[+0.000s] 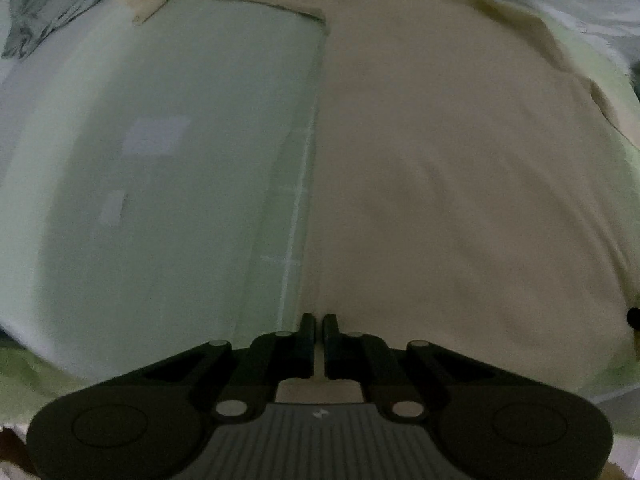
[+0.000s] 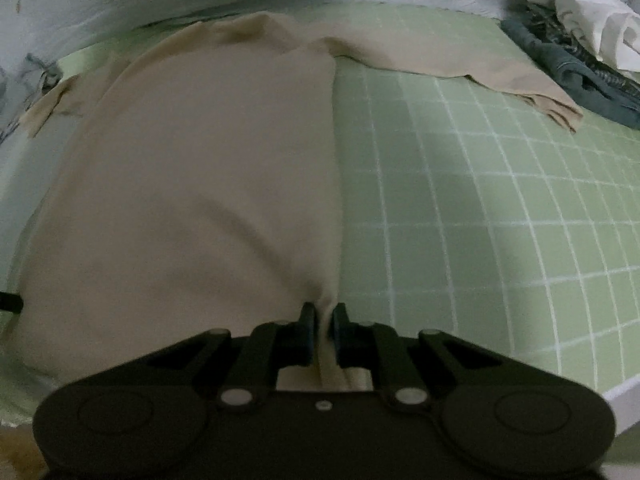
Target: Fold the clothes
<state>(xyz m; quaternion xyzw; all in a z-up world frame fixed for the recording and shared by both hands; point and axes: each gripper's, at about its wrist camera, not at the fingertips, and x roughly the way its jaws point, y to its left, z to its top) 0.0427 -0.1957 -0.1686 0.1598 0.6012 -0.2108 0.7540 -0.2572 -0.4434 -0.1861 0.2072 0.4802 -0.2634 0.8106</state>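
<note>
Beige shirt [image 2: 192,184] between right claw [image 2: 323,318] jaws

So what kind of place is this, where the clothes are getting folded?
Probably a bedroom at home, with a bed as the work surface. A beige long-sleeved garment lies spread on a green grid-patterned sheet, printed pale bedding is bunched along the far edge, and a heap of unfolded laundry waits nearby.
</note>
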